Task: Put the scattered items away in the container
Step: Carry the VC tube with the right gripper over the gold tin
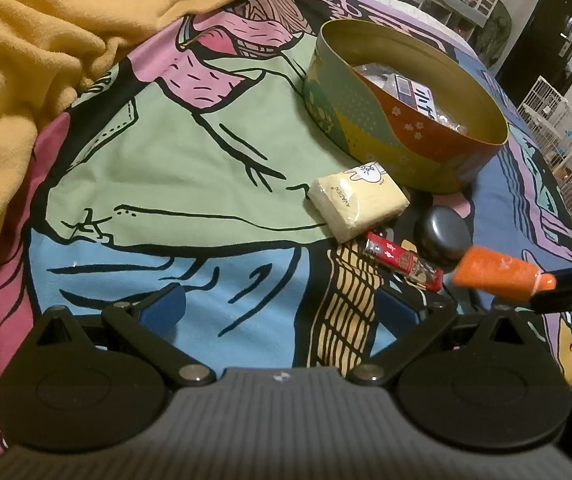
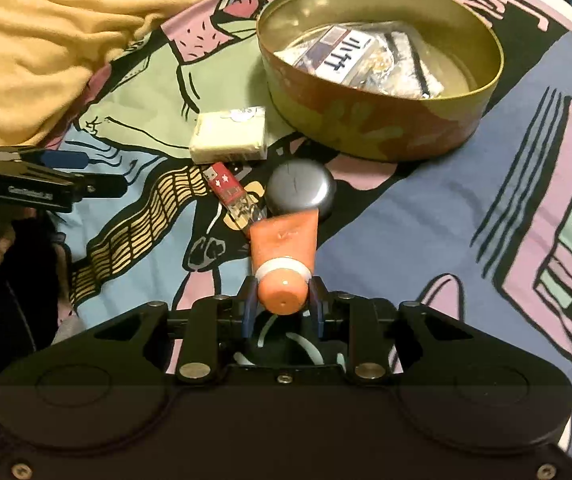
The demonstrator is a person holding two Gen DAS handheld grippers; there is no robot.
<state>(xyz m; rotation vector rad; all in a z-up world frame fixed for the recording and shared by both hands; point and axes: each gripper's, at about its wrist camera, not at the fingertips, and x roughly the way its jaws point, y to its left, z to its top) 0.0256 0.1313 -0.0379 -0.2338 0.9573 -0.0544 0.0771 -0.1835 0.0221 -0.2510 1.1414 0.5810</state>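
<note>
— Jaws first: from the left wrist view, our left gripper (image 1: 282, 304) is hanging with its jaws spread wide and nothing between them, above the printed bedspread (image 1: 174, 152). Off to the right, our right gripper (image 1: 565, 280) is holding the orange tube (image 1: 501, 276) by its cap end, the tube sticking out sideways.

— Agreed. The tin (image 1: 405, 100) is sitting beyond, already carrying a few packets. In front of it we are seeing the tissue pack (image 1: 357, 204), the red lighter (image 1: 401, 260) and the dark round case (image 1: 441, 236), close together.

— From the right wrist view, our right gripper (image 2: 284, 296) is clamping the tube's (image 2: 286, 240) hard cap, the soft body pointing away. We are judging it light and squashy, so the stiff cap is the sound hold.

— The tin's (image 2: 481, 92) rim is standing high, so we are needing to clear it. Open bedspread (image 2: 425, 220) is lying to the right; the yellow blanket (image 2: 46, 32) is crowding the left.
</note>
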